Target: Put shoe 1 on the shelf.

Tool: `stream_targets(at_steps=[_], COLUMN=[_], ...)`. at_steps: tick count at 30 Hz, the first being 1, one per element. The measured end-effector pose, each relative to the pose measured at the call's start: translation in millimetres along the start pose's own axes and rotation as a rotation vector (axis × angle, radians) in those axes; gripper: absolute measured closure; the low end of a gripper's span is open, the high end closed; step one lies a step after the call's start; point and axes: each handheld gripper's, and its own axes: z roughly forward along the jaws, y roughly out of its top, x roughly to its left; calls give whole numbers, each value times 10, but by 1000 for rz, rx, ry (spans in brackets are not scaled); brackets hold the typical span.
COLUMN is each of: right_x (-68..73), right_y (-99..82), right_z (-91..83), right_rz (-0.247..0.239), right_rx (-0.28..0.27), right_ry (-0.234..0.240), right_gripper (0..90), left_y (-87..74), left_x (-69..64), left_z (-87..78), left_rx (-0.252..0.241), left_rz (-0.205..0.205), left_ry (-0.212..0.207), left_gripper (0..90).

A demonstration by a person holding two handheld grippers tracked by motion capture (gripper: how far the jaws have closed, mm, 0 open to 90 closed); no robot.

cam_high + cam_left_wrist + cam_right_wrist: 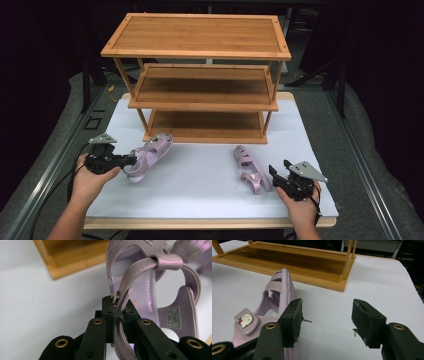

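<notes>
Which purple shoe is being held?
The left sandal, beside the rack's bottom shelf. The left gripper has its jaws clamped on the sandal's strap. The right sandal lies on the table, beside the right gripper's open jaws.

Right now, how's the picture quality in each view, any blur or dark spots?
High view: table evenly lit, surroundings black. Left hand-held gripper view: strap by the jaws sharp, rack corner and far shoe blurred. Right hand-held gripper view: sharp, background dark.

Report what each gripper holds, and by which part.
Left gripper: pink sandal, jaws clamped on its heel strap. Right gripper: jaws open, nothing held.
</notes>
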Motion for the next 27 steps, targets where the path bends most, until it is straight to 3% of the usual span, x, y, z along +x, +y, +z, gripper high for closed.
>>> stream_targets(at_steps=[1,7,12,18,27], right_x=[0,-13,-19,-22,-34], right_y=[0,-4,-6,-7,-10], right_z=[0,-1,-2,-2,-3], right_rz=[0,7,18,19,23], right_rx=[0,2,0,1,2], right_ry=[0,0,0,1,3], right_gripper=[416,416,416,416,416], left_y=[0,27,66,175,378], left_x=[0,-63,-104,-200,-326], left_z=[0,-94,-127,-139,-117], left_rx=[0,-165,-261,-277,-318], left_rz=[0,-24,-68,-56,-75], left_ry=[0,-12,-47,-20,-25], left_gripper=[832,833,834,834,834])
